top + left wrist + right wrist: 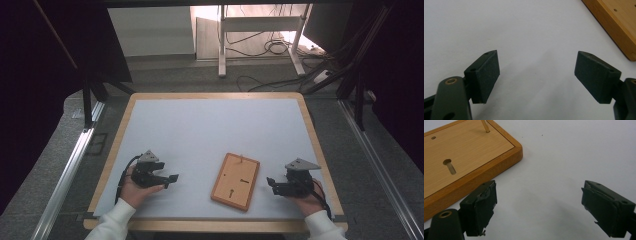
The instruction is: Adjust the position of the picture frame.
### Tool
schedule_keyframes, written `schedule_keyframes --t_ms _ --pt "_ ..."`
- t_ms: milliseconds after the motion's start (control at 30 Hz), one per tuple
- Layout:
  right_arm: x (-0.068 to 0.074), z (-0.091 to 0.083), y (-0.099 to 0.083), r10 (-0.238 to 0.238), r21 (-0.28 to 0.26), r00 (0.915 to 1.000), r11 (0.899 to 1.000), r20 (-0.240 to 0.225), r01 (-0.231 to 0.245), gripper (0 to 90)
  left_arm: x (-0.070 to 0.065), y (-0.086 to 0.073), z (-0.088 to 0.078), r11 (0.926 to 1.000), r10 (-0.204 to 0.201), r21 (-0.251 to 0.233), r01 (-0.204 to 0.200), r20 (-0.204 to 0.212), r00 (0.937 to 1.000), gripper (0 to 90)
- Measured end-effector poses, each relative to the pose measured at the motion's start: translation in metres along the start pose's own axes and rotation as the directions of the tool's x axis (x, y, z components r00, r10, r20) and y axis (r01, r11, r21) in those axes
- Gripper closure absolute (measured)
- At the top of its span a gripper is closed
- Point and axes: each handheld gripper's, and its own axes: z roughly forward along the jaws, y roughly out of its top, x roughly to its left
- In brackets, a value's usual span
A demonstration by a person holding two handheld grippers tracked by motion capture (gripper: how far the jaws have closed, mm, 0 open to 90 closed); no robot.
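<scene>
Left gripper [172, 178] and right gripper [270, 182]: jaws spread, nothing between. Wooden frame [235, 181] flat on table [200, 130] between them, back up. Right gripper view: keyhole slot [449, 166], thin peg [485, 126].

Bare table [200, 130] lies open everywhere; just the wooden frame [235, 181] stands between both claws.

High view: fixed above the near edge of the table [210, 125], facing forward and down, taking in the whole top and the floor beyond. Left gripper view: set close behind its own jaws, low over the table, with a corner of the wooden board [614, 22] at upper right. Right gripper view: equally close and low, with the same board at upper left. All three views share that board and the table surface around it.
</scene>
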Motion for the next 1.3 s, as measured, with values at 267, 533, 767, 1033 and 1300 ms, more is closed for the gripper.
schedule_keyframes --t_ms 267,533,767,1033,1300 --pt "-0.006 -0.003 -0.009 0.011 0.022 0.9999 1.000 0.010 -0.011 13.4 0.003 0.003 0.001 0.9999 0.008 -0.012 -0.009 -0.010 0.9999 19.9" --pt "-0.003 -0.011 -0.009 0.009 0.009 0.9996 1.000 0.028 -0.009 14.2 0.000 0.004 0.004 0.9997 0.026 0.000 -0.026 -0.005 0.9996 20.0" --pt "-0.007 -0.007 -0.006 0.014 0.009 0.9999 1.000 0.009 -0.014 14.9 0.000 0.005 0.009 0.9989 0.043 0.018 -0.043 0.002 0.9991 20.2" --pt "-0.002 -0.012 -0.003 -0.012 -0.009 0.9998 1.000 0.013 0.012 16.6 -0.001 0.005 0.008 0.9985 0.052 0.020 -0.052 -0.004 0.9987 20.2" --pt "0.002 -0.011 0.007 -0.039 -0.019 0.9992 0.999 -0.012 0.039 18.2 -0.001 0.004 0.008 0.9986 0.048 0.022 -0.048 -0.001 0.9988 20.2"
